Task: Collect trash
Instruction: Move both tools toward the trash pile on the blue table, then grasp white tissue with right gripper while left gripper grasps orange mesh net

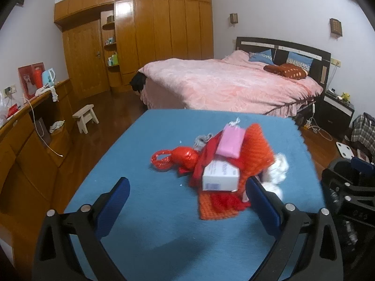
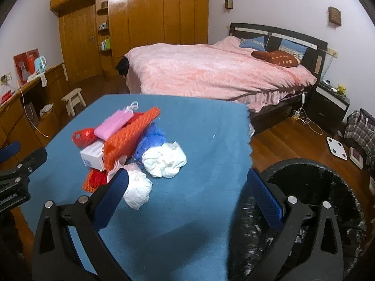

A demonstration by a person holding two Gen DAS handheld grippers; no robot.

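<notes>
We see the left gripper (image 1: 187,187) with its 2 blue-padded fingers spread wide and nothing between them, low over the blue cloth (image 1: 140,154). The right gripper (image 2: 186,182) is likewise spread wide and empty over the near part of that cloth.

Just ahead of the left gripper lies the trash heap: a white box (image 1: 220,175) on an orange net (image 1: 255,154), a pink packet (image 1: 230,141) on top, and a knotted red bag (image 1: 180,160) to the left. The left gripper's right finger (image 1: 262,201) sits just beside the orange net. 2 crumpled white wads (image 2: 164,159) lie at the heap's right side, the nearer wad (image 2: 137,188) just beside the right gripper's left finger (image 2: 110,199).

To the right, below the cloth's edge, stands a black bin (image 2: 311,187). A pink-covered bed (image 2: 211,70) stands beyond.
</notes>
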